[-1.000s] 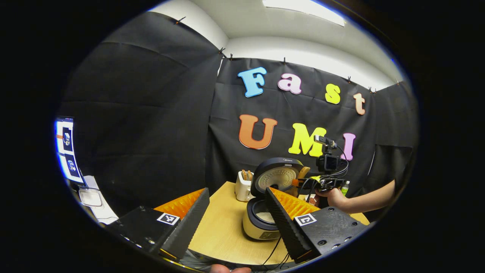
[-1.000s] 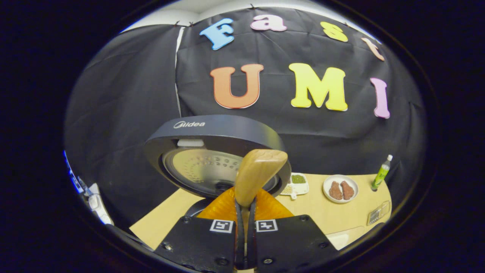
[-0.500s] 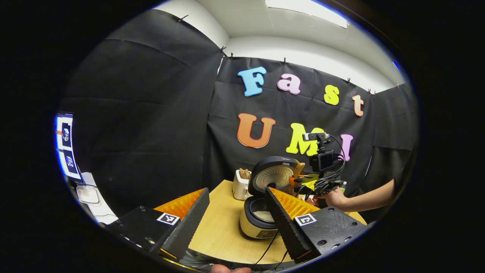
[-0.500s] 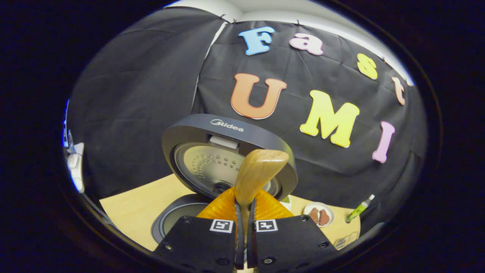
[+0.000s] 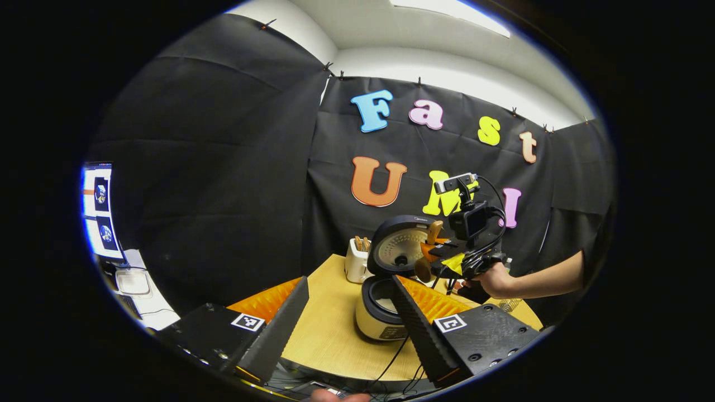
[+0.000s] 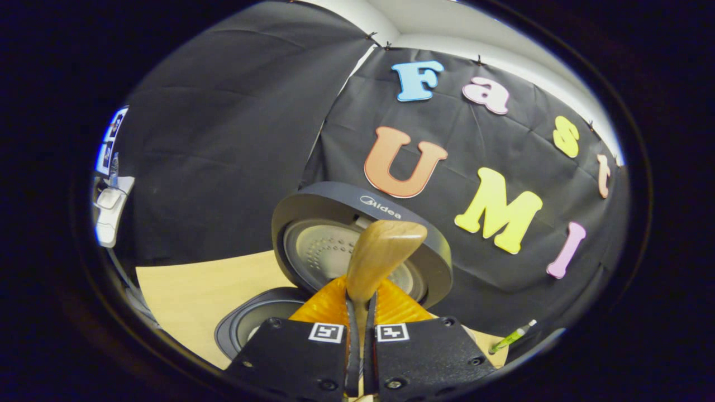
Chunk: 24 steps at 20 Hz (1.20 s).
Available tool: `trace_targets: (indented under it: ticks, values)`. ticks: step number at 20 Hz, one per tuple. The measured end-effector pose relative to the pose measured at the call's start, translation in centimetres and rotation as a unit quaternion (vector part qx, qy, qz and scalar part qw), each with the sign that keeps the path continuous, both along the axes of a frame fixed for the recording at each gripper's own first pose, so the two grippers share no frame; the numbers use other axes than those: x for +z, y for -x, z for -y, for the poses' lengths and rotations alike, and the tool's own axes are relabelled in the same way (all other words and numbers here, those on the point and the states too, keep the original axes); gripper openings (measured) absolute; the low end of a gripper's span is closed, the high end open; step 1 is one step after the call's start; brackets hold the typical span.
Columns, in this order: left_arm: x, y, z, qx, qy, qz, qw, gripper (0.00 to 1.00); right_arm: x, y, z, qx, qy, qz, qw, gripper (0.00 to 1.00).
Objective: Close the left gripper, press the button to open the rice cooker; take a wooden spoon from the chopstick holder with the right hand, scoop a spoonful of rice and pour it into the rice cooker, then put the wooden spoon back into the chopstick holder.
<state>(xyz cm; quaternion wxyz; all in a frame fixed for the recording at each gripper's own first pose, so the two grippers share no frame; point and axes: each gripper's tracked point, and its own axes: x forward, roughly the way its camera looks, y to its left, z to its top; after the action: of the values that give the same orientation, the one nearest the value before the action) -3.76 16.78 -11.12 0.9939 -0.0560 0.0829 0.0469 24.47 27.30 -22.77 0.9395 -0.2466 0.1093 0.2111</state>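
Right gripper (image 6: 360,312) jaws pinch the wooden spoon (image 6: 380,257), stiff and light, by its handle above the rice cooker (image 5: 385,312); left gripper (image 5: 349,312) jaws spread.

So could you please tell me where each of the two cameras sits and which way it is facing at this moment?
Left gripper view: rides the left tool, open, held back from the light wooden table; faces the open cream rice cooker with dark round lid, the right tool and the hand holding it.
Right gripper view: rides the right tool, shut on the pale wooden spoon, tilted; faces the cooker's raised lid.
Shared: cooker, table, spoon.
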Motion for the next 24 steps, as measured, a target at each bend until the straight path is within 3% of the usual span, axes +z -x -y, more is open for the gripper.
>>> trace_targets:
  ticks: [6,13,15,16,18,19,21,22,24]
  values:
    - [0.4,-0.3,1.7,-0.012,0.003,-0.004,1.000,0.95,1.6,1.1,0.6,-0.001,-0.035,-0.005,0.999,0.08]
    - [1.4,-2.1,6.7,-0.060,-0.009,-0.014,0.998,0.95,7.6,3.9,5.1,-0.027,-0.157,-0.029,0.987,0.07]
    - [2.4,-3.2,8.5,-0.076,-0.009,-0.010,0.997,0.95,9.9,5.0,7.4,-0.033,-0.195,-0.034,0.980,0.08]
    - [2.8,-3.9,9.5,-0.081,-0.009,-0.008,0.997,1.00,11.0,5.5,8.6,-0.033,-0.209,-0.034,0.977,0.08]
    - [3.4,-5.3,11.5,-0.091,-0.010,-0.005,0.996,1.00,12.5,6.3,12.0,-0.044,-0.245,-0.036,0.968,0.08]
    - [3.6,-6.2,12.8,-0.099,-0.006,-0.007,0.995,0.95,13.2,6.6,13.9,-0.052,-0.266,-0.038,0.962,0.08]
    - [3.6,-7.6,15.1,-0.117,-0.008,-0.010,0.993,0.95,14.0,6.6,18.6,-0.080,-0.303,-0.042,0.949,0.08]
    - [3.8,-8.2,15.9,-0.122,-0.012,-0.009,0.992,1.00,14.1,6.5,21.4,-0.098,-0.315,-0.042,0.943,0.08]
    - [4.2,-9.5,17.3,-0.129,-0.013,-0.006,0.992,0.95,13.5,6.2,27.6,-0.142,-0.325,-0.039,0.934,0.05]
